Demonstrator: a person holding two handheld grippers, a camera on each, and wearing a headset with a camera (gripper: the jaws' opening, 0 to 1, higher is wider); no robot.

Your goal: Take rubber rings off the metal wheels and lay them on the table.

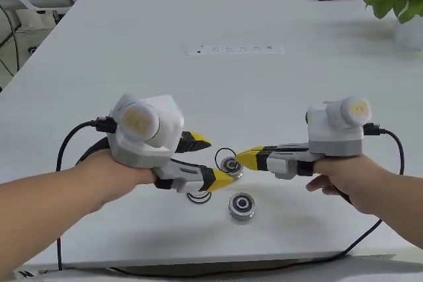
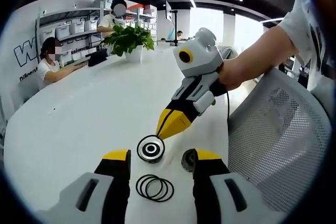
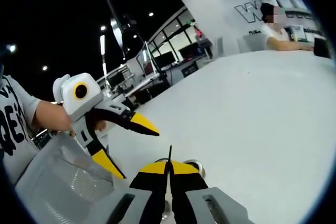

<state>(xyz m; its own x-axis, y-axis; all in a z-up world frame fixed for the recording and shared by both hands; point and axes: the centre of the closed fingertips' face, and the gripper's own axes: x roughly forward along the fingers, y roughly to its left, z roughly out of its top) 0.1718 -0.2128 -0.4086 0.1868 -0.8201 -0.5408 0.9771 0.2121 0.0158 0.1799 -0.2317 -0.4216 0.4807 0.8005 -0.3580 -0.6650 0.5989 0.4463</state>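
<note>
1. Risking a dragged wheel (image 1: pixel 230 165): the right hand-held gripper (image 1: pixel 246 157) is pinched shut on its ring (image 3: pixel 169 153), and nothing clamps the wheel.
2. Left hand-held gripper (image 1: pixel 215 159) is wide open and empty, with the wheel between its tips at frame centre.
3. Loose rings (image 1: pixel 198 197) lie on the desk (image 1: pixel 132 51), lower centre.

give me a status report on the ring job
Left gripper open, wheel ahead of its jaws. Right gripper shut on rubber ring at that wheel. Loose rings on table by second wheel. Nothing in the way.
</note>
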